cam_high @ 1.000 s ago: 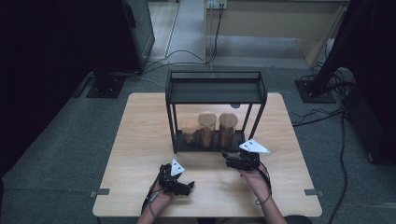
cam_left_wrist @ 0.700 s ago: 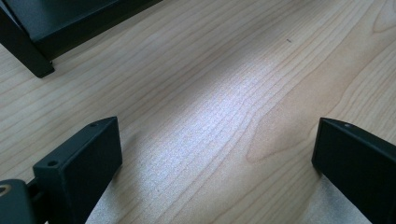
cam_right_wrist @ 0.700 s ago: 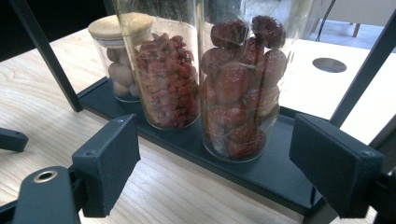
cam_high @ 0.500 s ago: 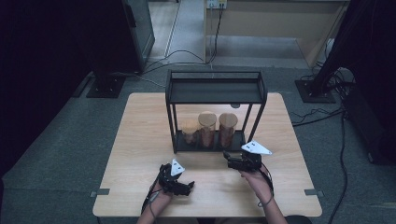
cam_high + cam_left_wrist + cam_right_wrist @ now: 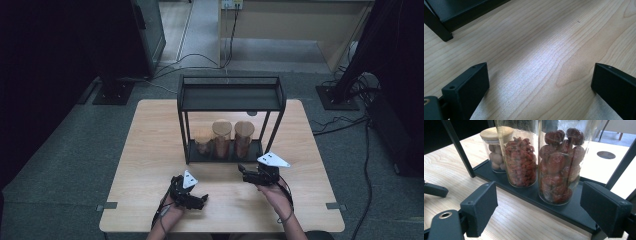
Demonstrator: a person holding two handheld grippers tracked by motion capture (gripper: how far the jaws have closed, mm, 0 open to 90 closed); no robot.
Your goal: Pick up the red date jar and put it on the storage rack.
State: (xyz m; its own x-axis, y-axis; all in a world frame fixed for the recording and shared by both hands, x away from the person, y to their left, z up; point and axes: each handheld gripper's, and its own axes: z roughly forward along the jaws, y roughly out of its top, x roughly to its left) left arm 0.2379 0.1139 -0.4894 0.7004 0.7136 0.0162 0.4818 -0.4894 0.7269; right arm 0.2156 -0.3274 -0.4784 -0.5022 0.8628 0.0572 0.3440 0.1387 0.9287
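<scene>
A: Near edge of the table (image 5: 150, 145) first. Left gripper (image 5: 200, 201) sits low by the front edge, jaws wide, bare wood between them. Idle.

B: And the other one?

A: Right gripper (image 5: 243, 170) is just in front of the rack (image 5: 230, 97), toward its right front leg. Jaws have just been opening and now stand fairly wide, with nothing between them. Its own view lines up on the jar of red dates (image 5: 560, 165).

B: Where does that jar stand?

A: On the rack's bottom shelf (image 5: 574, 212), right-hand end of a row of three. Jar of goji berries (image 5: 520, 157) is just beside it, maybe touching. I can't tell. The short jar with the wooden lid (image 5: 496, 147) is at the left end.

B: Risks?

A: My read is a reach for the date jar. Three things.
1. The gap to the goji jar is thin. The inner jaw could clip it and push it into the short jar or off the back of the shelf.
2. Smooth, tall glass. A low or off-centre pinch may let it tilt or slip.
3. The rack's right front leg and top shelf box it in. Lifting before it clears the front lip could knock the jar on the frame.

B: So square up, then draw it straight out toward the front edge.

A: Agreed.
</scene>
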